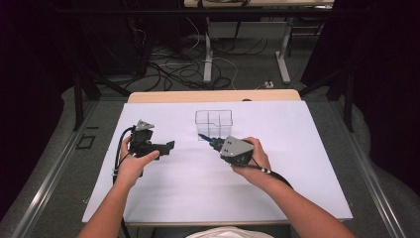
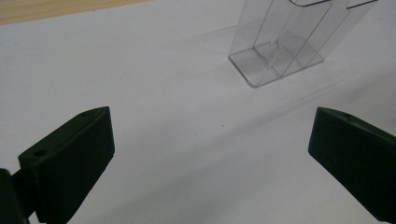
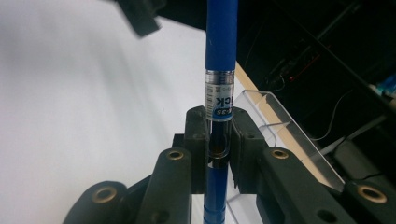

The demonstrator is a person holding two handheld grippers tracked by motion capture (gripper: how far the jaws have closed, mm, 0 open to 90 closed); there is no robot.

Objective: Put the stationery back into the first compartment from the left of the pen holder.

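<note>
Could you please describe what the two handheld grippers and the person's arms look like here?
Both the left gripper and the right gripper are black with blocky jaws, a grey three-cornered top plate and a trailing black cable. Brass-coloured rivets show on the right one's linkage. The forearms are bare, without sleeves.

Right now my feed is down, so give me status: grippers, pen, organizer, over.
Left gripper open, empty. Right gripper shut on blue pen, beside clear organizer. Organizer compartments look empty; white mat bare between.
</note>
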